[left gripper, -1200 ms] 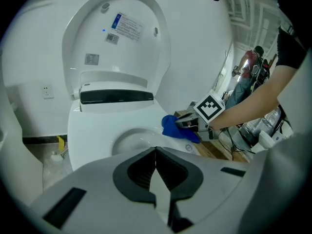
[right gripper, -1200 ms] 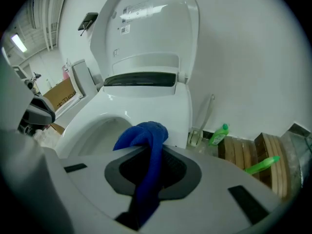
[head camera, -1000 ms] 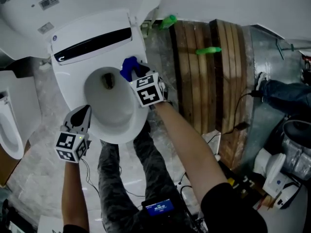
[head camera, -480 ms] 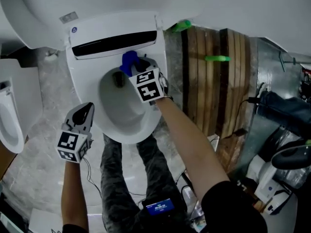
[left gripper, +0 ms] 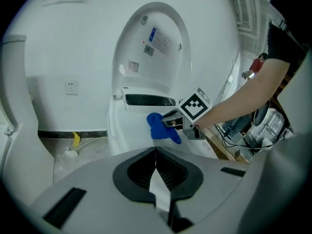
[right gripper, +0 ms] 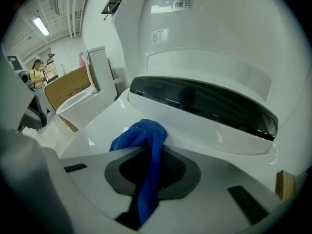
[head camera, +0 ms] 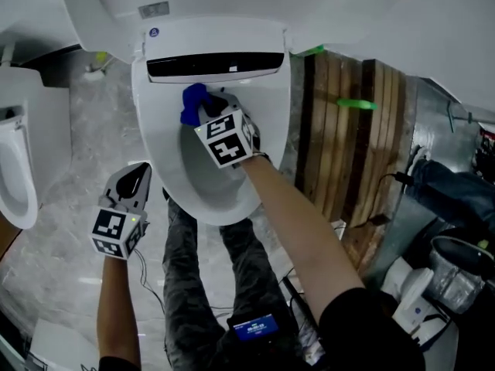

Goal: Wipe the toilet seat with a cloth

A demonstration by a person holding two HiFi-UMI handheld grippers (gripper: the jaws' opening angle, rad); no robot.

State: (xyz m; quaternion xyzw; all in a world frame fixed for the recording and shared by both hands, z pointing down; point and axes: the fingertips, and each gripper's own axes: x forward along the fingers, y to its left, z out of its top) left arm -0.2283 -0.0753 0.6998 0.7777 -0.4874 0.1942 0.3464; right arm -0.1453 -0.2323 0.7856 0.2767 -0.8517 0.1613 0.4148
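One blue cloth [head camera: 189, 103], clenched in right gripper [head camera: 209, 107] fingers [right gripper: 175, 167], touches toilet seat [head camera: 155, 122]; left gripper [head camera: 134, 178] clenched empty; labels [left gripper: 158, 40] illegible.

Nothing legible. Stickers [right gripper: 160, 35] and a barcode label [right gripper: 182, 4] on the raised toilet lid [right gripper: 219, 33], too small to read; likewise the round blue badge [head camera: 155, 32] behind the toilet seat [head camera: 158, 137] and print on the cardboard box [right gripper: 73, 91].
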